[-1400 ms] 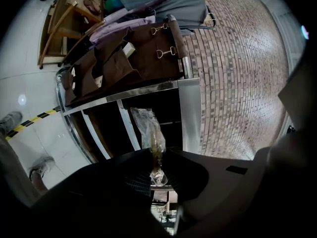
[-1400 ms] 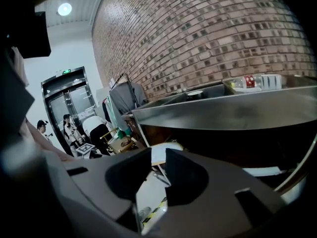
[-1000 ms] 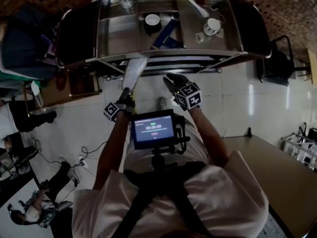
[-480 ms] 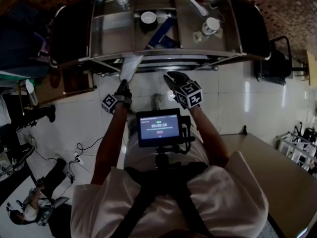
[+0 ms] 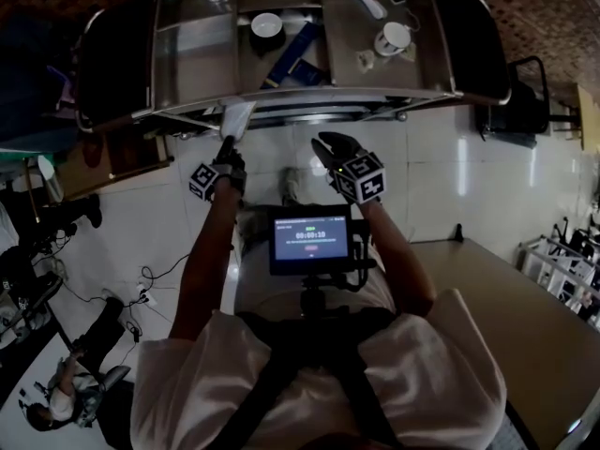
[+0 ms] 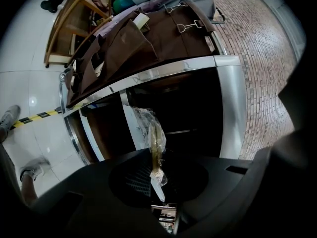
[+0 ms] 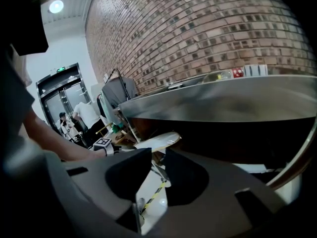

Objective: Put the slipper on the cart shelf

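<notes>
A white slipper (image 5: 237, 120) wrapped in clear plastic is gripped at its near end by my left gripper (image 5: 228, 150), which is shut on it. Its far end reaches the front rail of the steel cart (image 5: 309, 97). In the left gripper view the slipper (image 6: 156, 140) stands edge-on between the jaws of the left gripper (image 6: 157, 185), in front of the dark opening under the cart's top rail (image 6: 163, 73). My right gripper (image 5: 330, 146) hovers beside it, a little right, open by a narrow gap and holding nothing. In the right gripper view the slipper (image 7: 157, 142) shows past the right gripper (image 7: 157, 155).
The cart's top shelf carries a roll (image 5: 267, 26), a blue box (image 5: 300, 50) and a white cup (image 5: 392, 37). A brown bag (image 6: 129, 43) hangs at one end of the cart. A wooden rack (image 5: 122, 153), a black chair (image 5: 520, 111) and a table (image 5: 506, 307) stand around.
My left gripper has carried the slipper forward, from the floor space before the cart up to its front rail. The right gripper has moved along with it.
</notes>
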The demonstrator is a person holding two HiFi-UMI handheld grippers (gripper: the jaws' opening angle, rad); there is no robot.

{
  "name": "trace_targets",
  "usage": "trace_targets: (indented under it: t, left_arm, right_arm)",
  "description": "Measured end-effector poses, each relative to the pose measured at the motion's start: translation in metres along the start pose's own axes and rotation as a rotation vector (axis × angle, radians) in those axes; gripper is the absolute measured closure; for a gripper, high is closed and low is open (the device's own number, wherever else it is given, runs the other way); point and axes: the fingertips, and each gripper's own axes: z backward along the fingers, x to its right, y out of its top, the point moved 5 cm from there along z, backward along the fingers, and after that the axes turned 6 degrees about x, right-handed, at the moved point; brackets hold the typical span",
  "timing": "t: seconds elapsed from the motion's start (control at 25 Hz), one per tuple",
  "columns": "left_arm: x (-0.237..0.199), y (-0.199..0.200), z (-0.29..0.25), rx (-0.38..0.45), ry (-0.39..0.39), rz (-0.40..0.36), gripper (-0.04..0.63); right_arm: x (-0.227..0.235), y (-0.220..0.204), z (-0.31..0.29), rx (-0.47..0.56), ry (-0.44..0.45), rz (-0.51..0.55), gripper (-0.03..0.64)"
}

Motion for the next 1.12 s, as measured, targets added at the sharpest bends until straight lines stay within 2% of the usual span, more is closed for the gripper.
trace_targets:
  t: [0.44,0.68,0.8,0.96,1.12]
  left_arm:
    - [-0.013,0.010,-0.033,0.037,0.031,-0.015,0.538]
    - [-0.020,0.012,-0.041,0.028,0.091,-0.039,0.531]
    - [-0.020,0.016,-0.045,0.037,0.106,-0.070,0.526]
    - [-0.020,0.022,-0.052,0.045,0.170,-0.153,0.498]
    - [-0.018,0.026,-0.059,0.040,0.193,-0.168,0.489]
  right_arm:
    - [0.004,-0.011,-0.001,-0.021,-0.021,-0.011,0.520]
    - [-0.001,-0.018,-0.004,-0.028,-0.021,-0.023,0.520]
    - [-0.004,-0.017,-0.005,-0.021,-0.021,-0.023,0.520]
    - [-0.004,-0.026,-0.005,-0.058,-0.025,-0.047,0.520]
    - [-0.007,-0.022,-0.006,-0.044,-0.030,-0.047,0.520]
